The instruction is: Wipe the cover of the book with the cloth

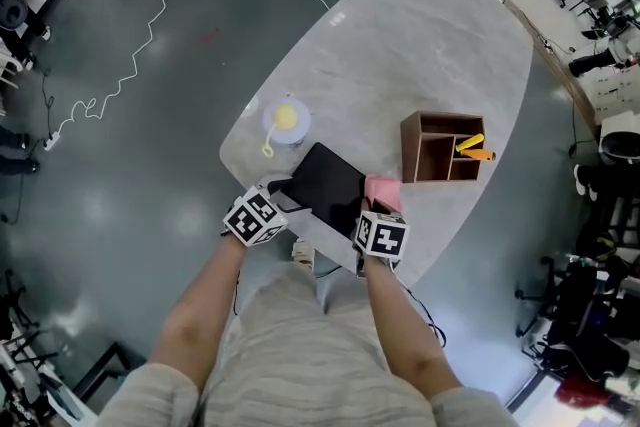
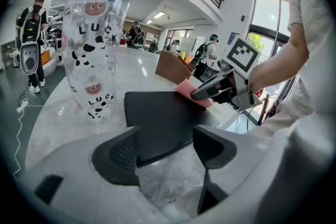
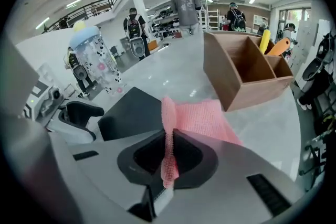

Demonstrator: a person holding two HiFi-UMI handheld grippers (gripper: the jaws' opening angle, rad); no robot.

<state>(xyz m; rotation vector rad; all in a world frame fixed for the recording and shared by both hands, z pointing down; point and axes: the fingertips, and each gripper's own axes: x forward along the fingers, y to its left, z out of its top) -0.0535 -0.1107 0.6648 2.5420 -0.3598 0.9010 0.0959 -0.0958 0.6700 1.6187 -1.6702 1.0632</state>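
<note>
The book (image 1: pixel 325 187) lies flat and dark at the near edge of the marble table (image 1: pixel 400 45), right in front of the person, with both tools up against it. The left gripper (image 2: pixel 168 152) has its 2 jaws spread wide, the book's near corner sitting between them but not squeezed, more of a steadying post than a grip, I'd say. The right gripper (image 3: pixel 169 157) is clamped tight on a fold of the pink cloth (image 3: pixel 202 118), and the rest of that cloth trails out ahead of it, just beside the book's right edge.

So where are we? Cloth in hand, book braced, but the cloth sits at the margin, not out on the cover. By my read the wiping is at its very start, with nearly the whole cover left to go.

The head view gives the layout: the bottle (image 1: pixel 285 122) just beyond the book, the wooden organiser (image 1: pixel 440 150) off to the right. It can't show the jaws — the marker cubes sit over them. The left gripper view shows the spread jaws around the corner, and the right gripper view shows the pinched fold.
</note>
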